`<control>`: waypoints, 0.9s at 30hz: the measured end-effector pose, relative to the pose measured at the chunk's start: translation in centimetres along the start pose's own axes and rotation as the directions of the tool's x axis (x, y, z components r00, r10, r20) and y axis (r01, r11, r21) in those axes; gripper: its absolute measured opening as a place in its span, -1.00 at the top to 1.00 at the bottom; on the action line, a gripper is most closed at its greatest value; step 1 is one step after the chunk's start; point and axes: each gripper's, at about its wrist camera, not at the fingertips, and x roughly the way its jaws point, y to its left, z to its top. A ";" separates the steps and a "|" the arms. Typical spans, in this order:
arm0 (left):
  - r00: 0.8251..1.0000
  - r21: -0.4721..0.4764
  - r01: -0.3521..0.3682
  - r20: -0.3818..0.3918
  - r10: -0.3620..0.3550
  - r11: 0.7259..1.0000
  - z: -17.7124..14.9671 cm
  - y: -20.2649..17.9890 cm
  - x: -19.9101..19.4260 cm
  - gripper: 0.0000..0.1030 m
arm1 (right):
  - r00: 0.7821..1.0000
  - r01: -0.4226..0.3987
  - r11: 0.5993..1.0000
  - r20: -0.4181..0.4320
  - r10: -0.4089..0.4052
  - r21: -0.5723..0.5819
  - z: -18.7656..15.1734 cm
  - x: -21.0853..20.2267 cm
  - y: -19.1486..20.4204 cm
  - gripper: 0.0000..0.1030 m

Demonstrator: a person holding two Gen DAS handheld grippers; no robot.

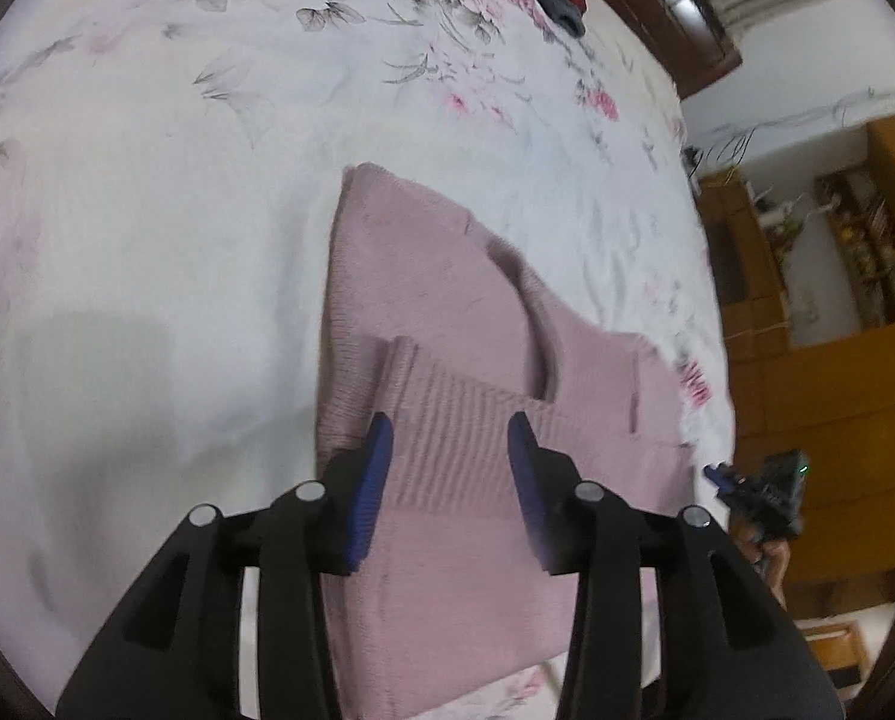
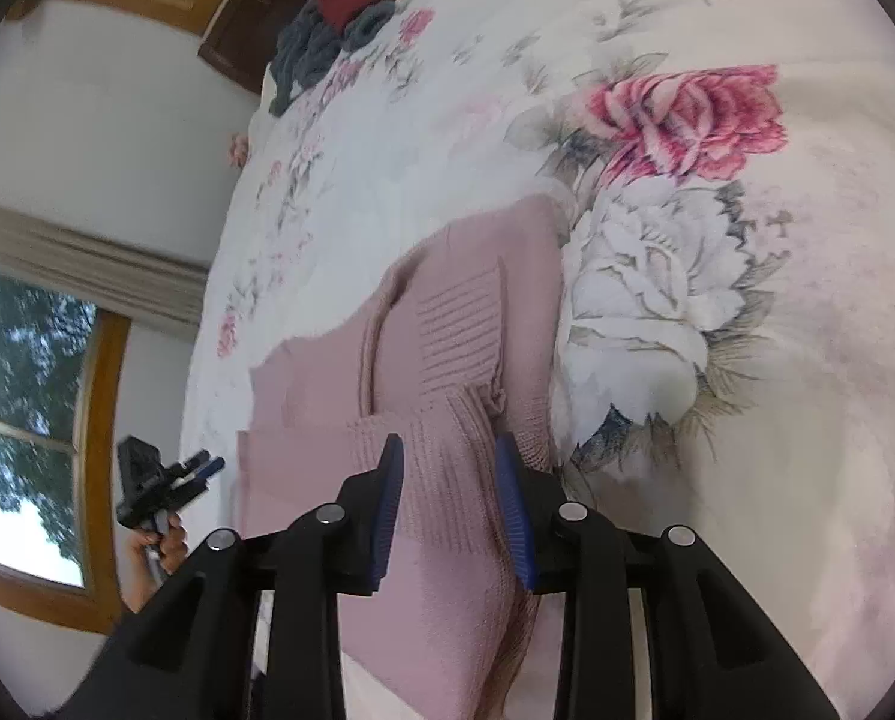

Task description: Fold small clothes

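Lying flat on the bed, the dusty-pink ribbed knit sweater [image 1: 435, 312] is partly folded, with a ribbed sleeve laid across its body. From the left wrist camera its long axis runs away from the lens, up and slightly left, ending in a squared corner well short of the bed's far edge. It sits close to the bed's right-hand edge in that view.

Left tongs [image 1: 450, 438] hang over the near ribbed part of the sweater with the blue pads spread apart, nothing pinched between them. Right tongs [image 2: 447, 462] are the same deal: pads apart, hovering over the ribbed sleeve, not clamped on anything.

Bed cover is a white floral bedspread with big pink roses and grey leaves [image 2: 717, 312]. A pile of dark grey and red clothes [image 2: 339, 18] sits at the bed's far corner.

Only the right wrist view shows the wood-framed windows [image 2: 96, 450] with trees outside, plus the person's hand [image 2: 162, 546] gripping the other tool. Only the left wrist view shows the orange-brown wooden shelving [image 1: 837, 276] beyond the bed edge, too blurry to tell what's on it.
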 end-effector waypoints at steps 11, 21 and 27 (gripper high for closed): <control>0.992 0.073 -0.106 -0.059 0.111 0.992 0.3 -1.0 3.1 -0.05 | 0.996 0.077 0.993 -0.043 -0.081 -0.086 -1.5 3.2 1.0 0.24; 0.990 0.161 -0.128 -0.043 0.137 0.979 -0.6 -1.7 3.7 0.85 | 0.991 0.129 0.971 -0.012 -0.135 -0.203 -2.6 3.2 2.9 0.83; 0.998 0.178 -0.038 0.063 0.027 0.983 -1.3 -3.0 -0.1 0.88 | 0.992 0.123 0.973 0.065 -0.112 -0.197 -3.1 1.0 3.6 0.88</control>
